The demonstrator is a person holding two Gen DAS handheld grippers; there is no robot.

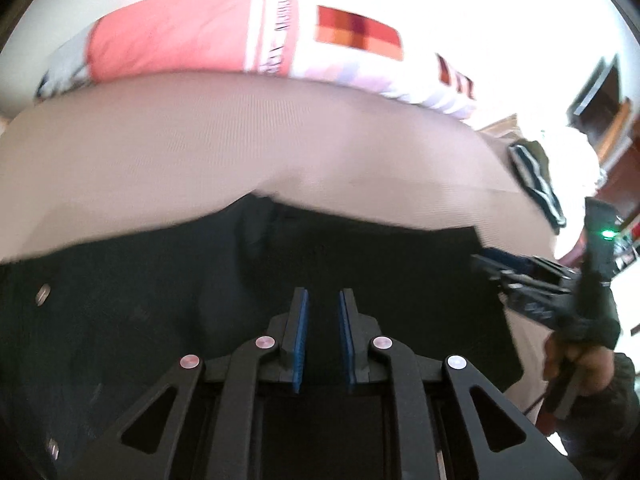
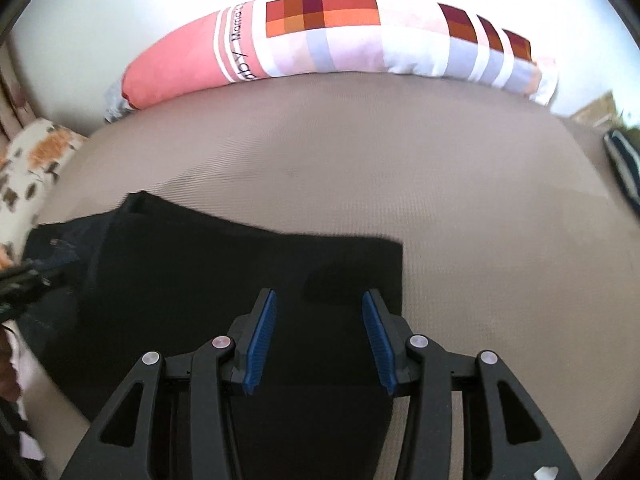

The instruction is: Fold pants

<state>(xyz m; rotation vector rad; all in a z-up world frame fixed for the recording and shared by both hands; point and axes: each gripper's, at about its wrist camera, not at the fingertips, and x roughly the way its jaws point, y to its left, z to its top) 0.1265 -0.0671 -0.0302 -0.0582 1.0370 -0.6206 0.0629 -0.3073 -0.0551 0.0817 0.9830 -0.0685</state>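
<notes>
Dark pants (image 1: 160, 300) lie flat on a beige bed sheet (image 1: 200, 152). They also show in the right wrist view (image 2: 224, 264). My left gripper (image 1: 323, 300) hovers over the pants near a fold or seam, jaws a narrow gap apart with nothing between them. My right gripper (image 2: 319, 304) is open wide over the right end of the pants, near their corner (image 2: 394, 248), and empty. The right gripper also shows in the left wrist view (image 1: 520, 276) at the pants' right edge.
A long pink and checked pillow (image 2: 320, 40) lies along the far side of the bed against a white wall. A floral cushion (image 2: 28, 168) sits at the left. A dark striped garment (image 1: 536, 184) lies at the right edge of the bed.
</notes>
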